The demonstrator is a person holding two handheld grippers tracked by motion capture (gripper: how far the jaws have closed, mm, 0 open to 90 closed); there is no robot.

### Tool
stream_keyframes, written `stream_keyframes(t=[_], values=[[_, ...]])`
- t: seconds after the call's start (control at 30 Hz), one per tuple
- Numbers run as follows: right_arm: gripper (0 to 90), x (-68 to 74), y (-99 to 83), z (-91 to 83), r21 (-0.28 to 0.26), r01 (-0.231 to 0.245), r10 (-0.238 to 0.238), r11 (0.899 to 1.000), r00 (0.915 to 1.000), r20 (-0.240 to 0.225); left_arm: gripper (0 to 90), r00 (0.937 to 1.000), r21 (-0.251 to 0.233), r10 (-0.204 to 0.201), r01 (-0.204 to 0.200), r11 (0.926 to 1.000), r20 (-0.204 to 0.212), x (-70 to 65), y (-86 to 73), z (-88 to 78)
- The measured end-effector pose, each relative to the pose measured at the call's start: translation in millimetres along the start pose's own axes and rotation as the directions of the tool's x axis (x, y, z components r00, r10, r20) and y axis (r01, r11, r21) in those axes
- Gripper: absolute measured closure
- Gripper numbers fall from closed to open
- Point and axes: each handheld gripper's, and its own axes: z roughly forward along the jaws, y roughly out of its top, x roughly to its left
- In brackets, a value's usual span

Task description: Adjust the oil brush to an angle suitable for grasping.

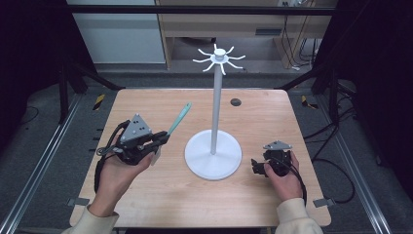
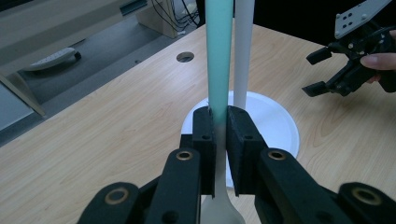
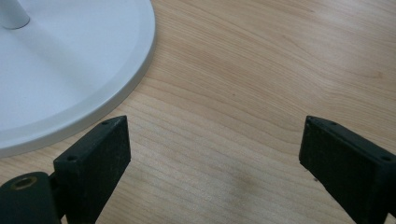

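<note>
The white stand (image 1: 213, 155), a round base with a tall pole topped by curved hooks, sits mid-way across the light wooden worktop (image 1: 160, 195). To its left, your left gripper (image 1: 157, 140) is pinched tight on a teal-handled, white-ended utensil (image 1: 178, 119), whose handle slants up towards the pole. To the right of the base, your right gripper (image 1: 255, 165) hovers low over bare wood just beside the base rim, its jaws spread wide and holding nothing.

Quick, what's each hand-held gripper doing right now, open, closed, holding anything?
Left hand-held gripper: closed on the teal-handled utensil.
Right hand-held gripper: open, nothing between its jaws, over the table.
</note>
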Motion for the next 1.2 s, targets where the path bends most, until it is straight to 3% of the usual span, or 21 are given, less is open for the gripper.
stream_keyframes(t=[0.17,0.43,0.73,0.9,1.2], values=[[9.5,-0.2,0.0,0.0,0.000,-0.001,0.001,1.000,1.0000,-0.001,82.3,1.0000,-0.003,0.009,-0.009,1.0000,-0.003,-1.5,4.9,-1.2],[9.5,-0.2,0.0,0.0,-0.001,-0.002,0.002,1.000,1.0000,0.000,82.3,1.0000,-0.046,0.009,-0.009,0.9989,-0.002,-5.8,12.8,-8.7],[9.5,-0.1,0.0,0.1,0.001,0.002,-0.002,1.000,1.0000,-0.001,82.3,0.9997,-0.133,0.010,-0.012,0.9910,-0.023,-11.1,26.2,-19.2],[9.5,0.0,-0.1,0.1,0.003,0.003,-0.003,1.000,1.0000,-0.001,82.3,0.9998,-0.131,0.014,-0.016,0.9912,-0.015,-14.5,31.6,-18.9],[9.5,-0.1,0.1,-0.3,0.000,0.003,-0.003,1.000,1.0000,0.000,82.3,0.9998,-0.177,0.007,-0.010,0.9841,-0.018,-16.7,41.3,-22.9]])
